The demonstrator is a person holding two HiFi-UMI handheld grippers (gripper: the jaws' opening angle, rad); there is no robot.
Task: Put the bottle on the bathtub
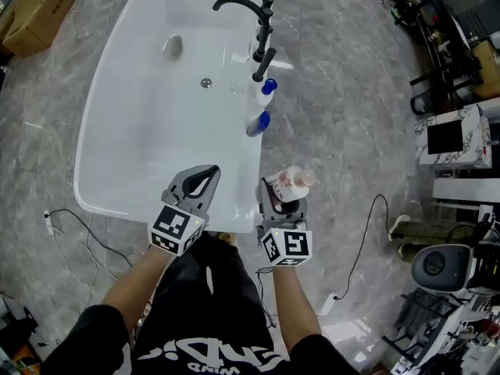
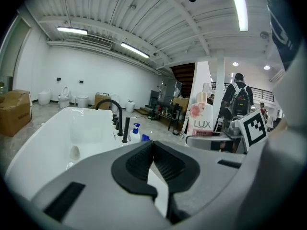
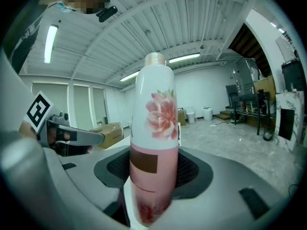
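Currently grips bottle (image 3: pixel 151 128) low in right hand-held gripper (image 1: pixel 280 201), left hand-held gripper (image 2: pixel 153 164) closed on nothing; risks toppling off narrow bathtub (image 1: pixel 250 158) rim if released tilted.

The grey marbled floor (image 1: pixel 344 123) carries a white tub (image 1: pixel 141 131), which runs from the middle up toward 12 o'clock. A cardboard box (image 1: pixel 37 10) sits at 10 o'clock, well apart from the tub. Thin white cables (image 1: pixel 74 248) trail at 8 o'clock and a black cable (image 1: pixel 367 237) loops at 4 o'clock. A dark rack (image 1: pixel 441 49) stands at 2 o'clock, a marble-faced cabinet (image 1: pixel 453 135) at 3, and a round grey machine (image 1: pixel 437 266) near 4.
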